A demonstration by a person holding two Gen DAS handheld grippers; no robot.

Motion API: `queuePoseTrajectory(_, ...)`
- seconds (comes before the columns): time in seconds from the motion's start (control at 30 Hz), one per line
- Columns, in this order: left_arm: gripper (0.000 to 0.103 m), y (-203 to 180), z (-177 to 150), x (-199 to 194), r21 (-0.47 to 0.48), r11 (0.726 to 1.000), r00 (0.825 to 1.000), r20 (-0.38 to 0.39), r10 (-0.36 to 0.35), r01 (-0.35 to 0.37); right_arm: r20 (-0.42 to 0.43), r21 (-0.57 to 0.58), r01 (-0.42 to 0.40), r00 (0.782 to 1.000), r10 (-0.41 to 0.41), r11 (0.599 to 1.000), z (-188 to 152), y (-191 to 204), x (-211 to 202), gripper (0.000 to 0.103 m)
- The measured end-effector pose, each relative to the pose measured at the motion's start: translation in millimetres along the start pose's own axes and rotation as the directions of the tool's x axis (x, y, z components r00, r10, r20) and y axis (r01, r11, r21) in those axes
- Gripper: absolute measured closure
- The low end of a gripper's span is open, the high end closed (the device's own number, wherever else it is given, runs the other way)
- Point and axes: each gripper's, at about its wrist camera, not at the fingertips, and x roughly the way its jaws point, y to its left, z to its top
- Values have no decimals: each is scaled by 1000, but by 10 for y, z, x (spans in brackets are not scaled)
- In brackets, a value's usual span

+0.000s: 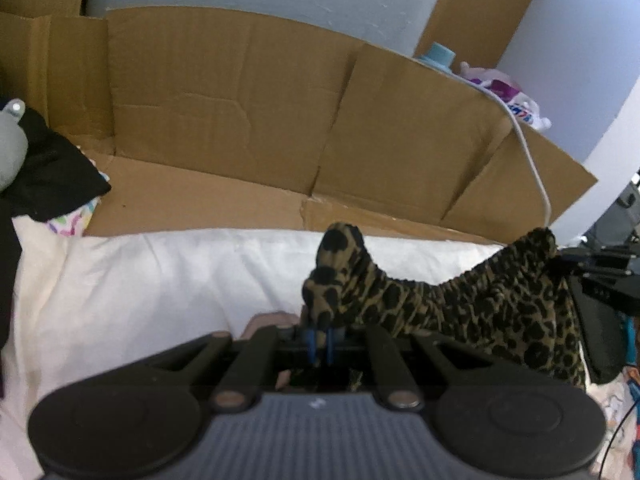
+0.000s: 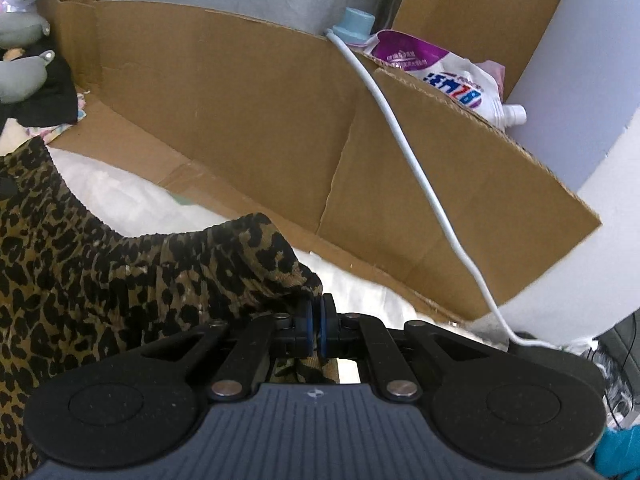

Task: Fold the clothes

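Observation:
A leopard-print garment [image 1: 460,300] hangs stretched between my two grippers above a white sheet [image 1: 140,280]. My left gripper [image 1: 320,334] is shut on one bunched corner of its gathered waistband, which sticks up above the blue pads. In the right wrist view my right gripper [image 2: 316,320] is shut on the other end of the leopard-print garment [image 2: 100,280], with the cloth trailing off to the left and a strip hanging down between the fingers. The other gripper's dark body shows at the right edge of the left wrist view, holding the far corner.
A flattened cardboard wall [image 1: 260,120] stands behind the sheet. A white cable [image 2: 400,140] runs over the cardboard. A purple-and-white refill pouch [image 2: 452,76] and a light blue cap [image 2: 356,24] sit behind the wall. Black clothing [image 1: 52,168] and a grey soft toy [image 2: 20,76] lie at left.

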Motion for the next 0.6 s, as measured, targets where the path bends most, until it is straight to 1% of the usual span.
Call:
queuePoseTrajectory(0.17, 98, 87, 41, 88, 4, 999, 999, -13, 38, -38, -9, -17, -1, 1000, 0, 1000, 89, 56, 134, 102)
queuePoseTrajectory(0.23, 96, 129, 40, 165, 0, 998, 998, -32, 62, -62, -29, -24, -7, 1000, 6, 1000, 85, 102, 241, 102)
queuePoseTrajectory(0.27, 88, 152, 32, 222, -11, 997, 995, -54, 79, -80, -40, -27, -10, 999, 9, 1000, 83, 126, 295, 101)
queuePoseTrajectory(0.3, 84, 173, 14, 287, -28, 994, 991, -86, 103, -105, -50, -31, -14, 999, 12, 999, 81, 149, 349, 100)
queuePoseTrajectory(0.33, 71, 189, -15, 326, -39, 991, 986, -109, 123, -128, -60, -36, -13, 998, 11, 999, 64, 167, 382, 96)
queuePoseTrajectory(0.37, 63, 201, -48, 344, -44, 988, 983, -122, 140, -147, -70, -40, -12, 997, 10, 999, 46, 185, 413, 88)
queuePoseTrajectory(0.4, 60, 209, -81, 333, -49, 988, 982, -122, 142, -149, -80, -45, -12, 997, 8, 999, 28, 203, 444, 76)
queuePoseTrajectory(0.43, 52, 214, -114, 295, -52, 990, 986, -109, 129, -135, -74, -44, -23, 997, 19, 999, 5, 197, 416, 63)
queuePoseTrajectory(0.47, 47, 217, -140, 258, -54, 990, 988, -100, 121, -127, -66, -42, -34, 997, 31, 999, -18, 191, 385, 58)
queuePoseTrajectory(0.5, 46, 214, -159, 222, -55, 990, 988, -99, 122, -127, -59, -41, -45, 997, 43, 998, -41, 185, 354, 56)
queuePoseTrajectory(0.6, 46, 180, -210, 94, -56, 990, 988, -100, 122, -128, -57, -29, -77, 996, 75, 997, -130, 126, 247, 56)
